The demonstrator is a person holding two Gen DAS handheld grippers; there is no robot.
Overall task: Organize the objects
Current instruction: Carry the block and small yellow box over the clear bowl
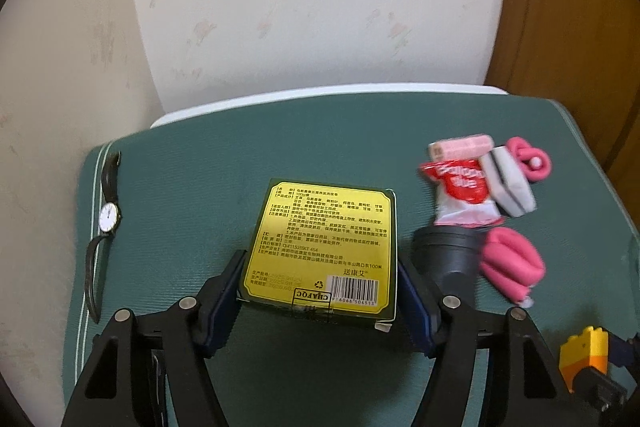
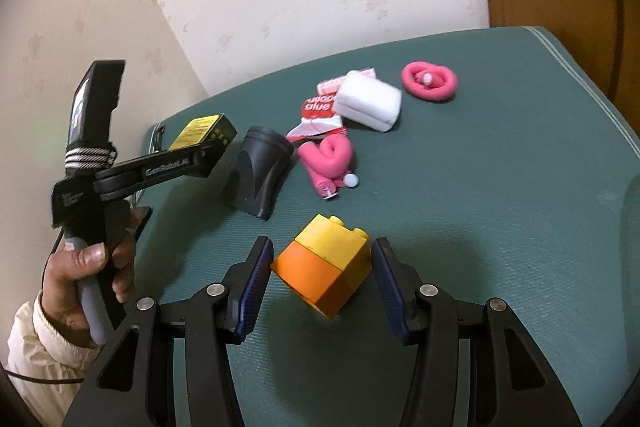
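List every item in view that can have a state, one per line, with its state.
Green box: between the left gripper pads, gripped.
Yellow-and-orange block: tilted, held in the right gripper.
Watch: flat, strap unbuckled.
Black nozzle: lying on its side.
Glue packet: crumpled.
Pink foam curlers: one coiled, one folded.
White sponge: resting flat.
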